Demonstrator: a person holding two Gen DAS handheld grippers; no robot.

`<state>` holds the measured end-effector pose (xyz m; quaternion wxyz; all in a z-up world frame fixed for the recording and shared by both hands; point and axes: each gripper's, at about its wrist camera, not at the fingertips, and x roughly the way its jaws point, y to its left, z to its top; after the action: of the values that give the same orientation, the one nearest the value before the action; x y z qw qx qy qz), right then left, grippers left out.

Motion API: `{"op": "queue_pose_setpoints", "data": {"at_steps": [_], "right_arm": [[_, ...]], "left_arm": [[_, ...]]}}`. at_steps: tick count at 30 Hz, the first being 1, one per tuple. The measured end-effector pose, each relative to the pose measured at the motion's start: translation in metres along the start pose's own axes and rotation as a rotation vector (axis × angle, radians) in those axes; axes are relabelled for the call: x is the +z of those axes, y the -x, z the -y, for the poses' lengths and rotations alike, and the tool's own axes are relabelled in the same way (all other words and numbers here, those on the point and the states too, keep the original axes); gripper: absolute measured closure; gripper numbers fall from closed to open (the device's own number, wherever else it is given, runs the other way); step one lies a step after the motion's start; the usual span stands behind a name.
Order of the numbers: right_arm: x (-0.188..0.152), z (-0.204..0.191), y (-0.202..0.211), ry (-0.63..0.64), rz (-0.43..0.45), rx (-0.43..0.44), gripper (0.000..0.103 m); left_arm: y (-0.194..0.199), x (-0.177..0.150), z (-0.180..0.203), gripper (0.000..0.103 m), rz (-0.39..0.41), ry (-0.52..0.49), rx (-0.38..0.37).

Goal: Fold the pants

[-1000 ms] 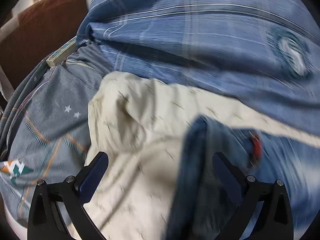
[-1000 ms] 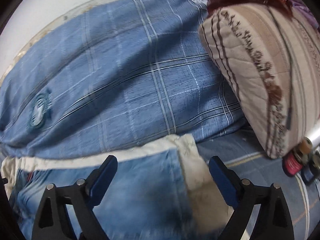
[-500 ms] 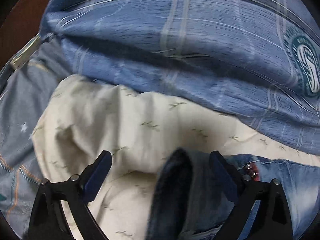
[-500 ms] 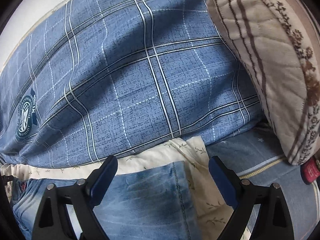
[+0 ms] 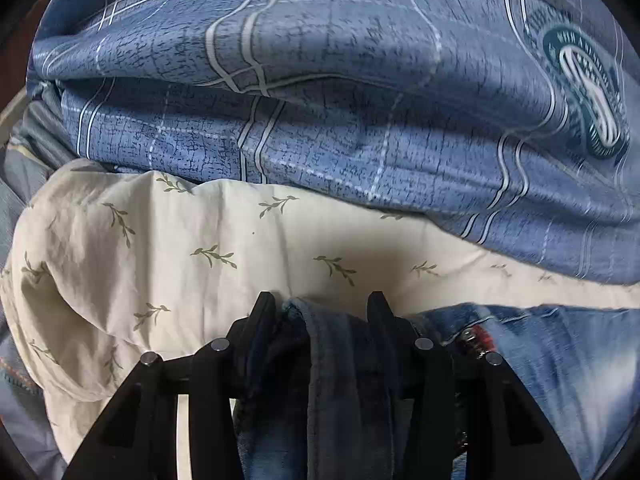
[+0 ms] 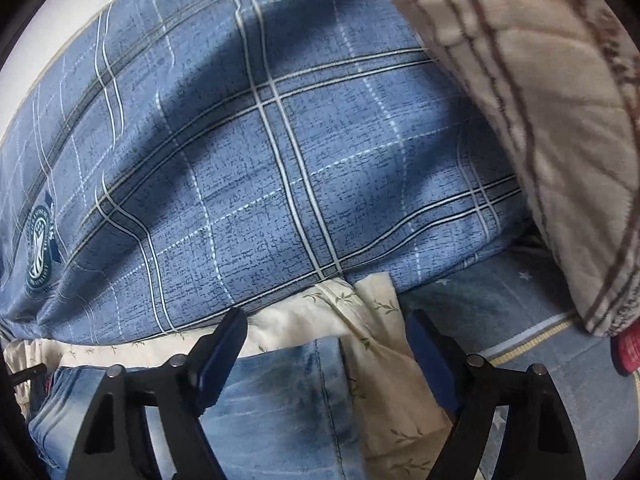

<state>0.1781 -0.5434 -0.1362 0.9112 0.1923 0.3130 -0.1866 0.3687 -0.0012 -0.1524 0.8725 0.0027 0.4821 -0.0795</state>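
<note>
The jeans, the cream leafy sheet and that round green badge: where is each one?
jeans [image 5: 344,380], left wrist view, on the bunched fold between the fingers.
cream leafy sheet [image 5: 208,256], left wrist view, on its bare middle.
round green badge [image 6: 39,250], right wrist view, on its centre, on the blue plaid quilt [image 6: 280,168].

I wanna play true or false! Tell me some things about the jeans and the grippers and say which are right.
1. The left gripper is shut on the jeans. True.
2. The right gripper is squeezing the jeans. False: it is open.
3. The jeans lie on a cream sheet with little leaf sprigs. True.
4. The big blanket behind is red. False: it is blue plaid.
</note>
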Motion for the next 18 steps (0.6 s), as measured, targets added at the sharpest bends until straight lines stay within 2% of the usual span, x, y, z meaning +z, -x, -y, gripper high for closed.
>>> {"op": "queue_pose_setpoints", "data": {"at_steps": [6,7,8,9,10,11,12,18], "right_arm": [[-0.001,-0.011,-0.037,0.032,-0.093,-0.069,0.021],[-0.005,-0.012,-0.047,0.038,-0.119,-0.092,0.034],[-0.006,-0.012,-0.052,0.043,-0.135,-0.091,0.057],[-0.008,-0.013,-0.057,0.050,-0.158,-0.065,0.066],[-0.008,-0.014,-0.056,0.055,-0.154,-0.068,0.069],[-0.008,-0.018,-0.051,0.076,-0.130,-0.087,0.081],[-0.007,-0.020,-0.048,0.089,-0.119,-0.097,0.082],[0.004,-0.024,0.003,0.026,-0.017,0.006,0.083]], "left_arm": [[0.002,0.001,0.000,0.052,0.001,0.005,-0.015],[-0.002,0.002,-0.004,0.052,0.003,0.002,-0.014],[-0.001,0.001,-0.004,0.054,0.012,-0.001,-0.007],[0.000,0.001,-0.005,0.061,0.022,0.003,-0.005],[0.001,0.001,-0.007,0.071,0.038,0.013,-0.002],[0.006,0.001,-0.007,0.077,0.045,0.020,-0.008],[0.010,0.000,-0.008,0.090,0.055,0.026,-0.018],[0.066,-0.005,-0.003,0.090,0.196,0.003,-0.076]]}}
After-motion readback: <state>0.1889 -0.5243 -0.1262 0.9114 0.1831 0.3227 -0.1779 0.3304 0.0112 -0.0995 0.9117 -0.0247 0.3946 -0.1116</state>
